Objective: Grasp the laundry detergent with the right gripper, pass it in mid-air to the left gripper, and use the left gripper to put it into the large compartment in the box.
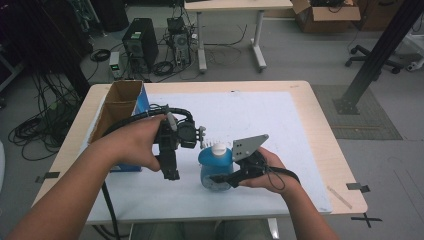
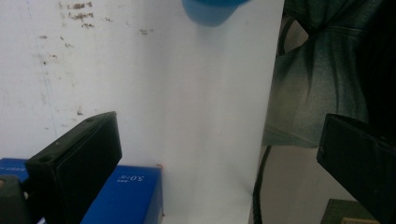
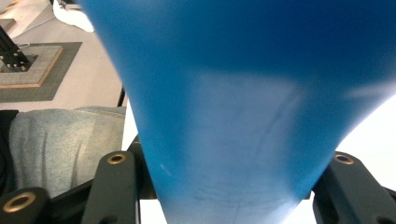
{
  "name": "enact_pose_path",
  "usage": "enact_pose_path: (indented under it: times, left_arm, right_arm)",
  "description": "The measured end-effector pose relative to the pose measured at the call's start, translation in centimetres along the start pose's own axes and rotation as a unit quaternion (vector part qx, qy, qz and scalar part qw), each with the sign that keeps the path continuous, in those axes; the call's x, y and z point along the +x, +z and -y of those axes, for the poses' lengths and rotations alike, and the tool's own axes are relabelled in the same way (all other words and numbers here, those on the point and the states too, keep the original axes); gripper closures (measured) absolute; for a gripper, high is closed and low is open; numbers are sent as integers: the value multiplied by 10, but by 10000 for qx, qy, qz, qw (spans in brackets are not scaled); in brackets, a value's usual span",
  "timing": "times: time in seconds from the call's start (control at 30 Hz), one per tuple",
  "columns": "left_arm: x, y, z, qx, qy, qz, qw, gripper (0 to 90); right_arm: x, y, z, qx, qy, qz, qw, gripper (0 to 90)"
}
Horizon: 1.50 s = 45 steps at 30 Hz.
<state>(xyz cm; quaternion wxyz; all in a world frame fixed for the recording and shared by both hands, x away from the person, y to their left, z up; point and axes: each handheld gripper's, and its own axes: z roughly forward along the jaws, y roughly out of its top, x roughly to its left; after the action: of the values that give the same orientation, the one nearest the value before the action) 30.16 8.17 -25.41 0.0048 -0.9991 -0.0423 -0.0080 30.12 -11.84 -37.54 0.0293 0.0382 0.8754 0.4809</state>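
Your right gripper (image 1: 223, 178) is clamped on the blue bottle (image 1: 215, 167) standing near the table's (image 1: 310, 125) front edge, while your left gripper (image 1: 170, 172), jaws spread wide and empty, hangs just beside it.

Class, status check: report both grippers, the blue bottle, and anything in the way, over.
Right gripper shut on blue bottle, fingers either side. Left gripper open, empty, above white mat. Cardboard box off left; nothing blocking.
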Motion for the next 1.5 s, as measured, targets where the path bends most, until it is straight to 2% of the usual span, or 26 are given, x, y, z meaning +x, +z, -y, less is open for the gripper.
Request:
enact_pose_path:
  times: [0.3,0.7,1.5]
  left_arm:
    - [-2,4,-6,-12,57,9,10000,4]
    - [-4,7,-13,-12,129,57,9999,4]
    - [-6,13,-18,-30,205,66,9998,4]
  right_arm:
    - [3,18,-8,-57,-66,-90,9999,458]
    - [5,34,-16,-100,-122,-147,9998,458]
    - [8,50,-24,-63,-128,-190,9997,457]
